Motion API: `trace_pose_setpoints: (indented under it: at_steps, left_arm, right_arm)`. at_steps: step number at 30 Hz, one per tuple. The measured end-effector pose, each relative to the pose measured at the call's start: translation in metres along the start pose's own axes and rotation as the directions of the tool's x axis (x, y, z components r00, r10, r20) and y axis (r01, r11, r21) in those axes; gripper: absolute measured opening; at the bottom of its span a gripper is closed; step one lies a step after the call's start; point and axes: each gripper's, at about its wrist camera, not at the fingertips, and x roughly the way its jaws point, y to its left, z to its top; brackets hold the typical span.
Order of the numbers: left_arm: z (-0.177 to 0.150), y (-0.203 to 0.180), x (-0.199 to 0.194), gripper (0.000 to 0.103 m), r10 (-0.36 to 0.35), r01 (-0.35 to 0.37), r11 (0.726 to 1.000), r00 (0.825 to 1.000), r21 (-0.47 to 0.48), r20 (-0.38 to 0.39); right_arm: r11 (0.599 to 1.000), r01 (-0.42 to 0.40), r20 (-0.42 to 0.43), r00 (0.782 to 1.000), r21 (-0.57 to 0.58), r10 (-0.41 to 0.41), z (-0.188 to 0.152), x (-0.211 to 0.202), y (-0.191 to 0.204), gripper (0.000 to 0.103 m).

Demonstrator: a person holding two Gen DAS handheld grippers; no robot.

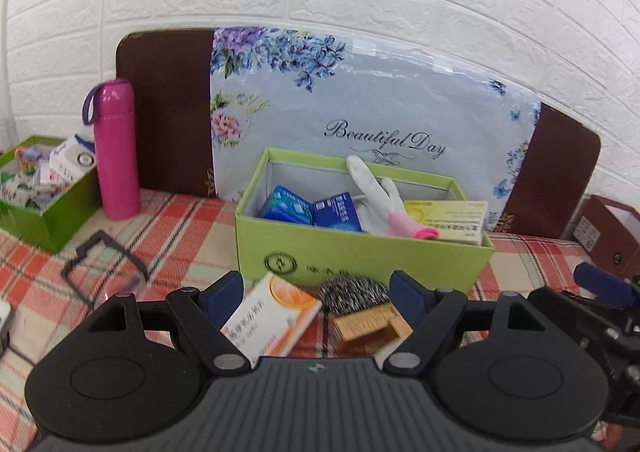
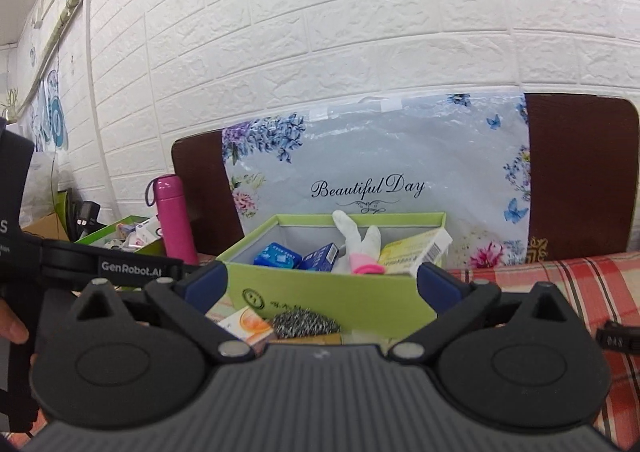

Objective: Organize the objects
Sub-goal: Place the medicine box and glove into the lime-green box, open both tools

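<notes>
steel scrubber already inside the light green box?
No: in the left wrist view the steel scrubber lies on the checked tablecloth in front of the light green box, outside its front wall.

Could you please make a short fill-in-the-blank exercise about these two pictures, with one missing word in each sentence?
1. The white glove with a pink cuff sticks out of the light green ___.
2. The tall bottle beside the brown cushion is ___.
3. The steel scourer lies in ___ of the box, on the tablecloth.
4. The jaws of both grippers are ___.

Missing words: box; pink; front; open
</notes>
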Motion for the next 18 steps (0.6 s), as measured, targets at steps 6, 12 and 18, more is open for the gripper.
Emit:
trace_pose_setpoints:
  at_steps: [6,12,18]
  left_arm:
    - [-0.029,-0.001,-0.014,0.083,-0.016,0.015,0.999,0.999,-0.034,-0.033]
    - [-0.053,0.000,-0.018,0.083,-0.029,0.024,0.998,0.997,-0.066,-0.072]
    - [-0.082,0.001,-0.017,0.083,-0.071,0.062,0.995,0.991,-0.081,-0.114]
  right_arm:
    - [1.000,0.021,-0.021,1.000,-0.010,-0.021,-0.026,-0.031,0.011,0.103]
    - [0.999,0.025,-0.051,0.998,0.022,-0.023,-0.053,-0.052,0.015,0.103]
    - [0.997,0.054,-0.102,0.994,0.055,-0.048,-0.081,-0.060,0.010,0.103]
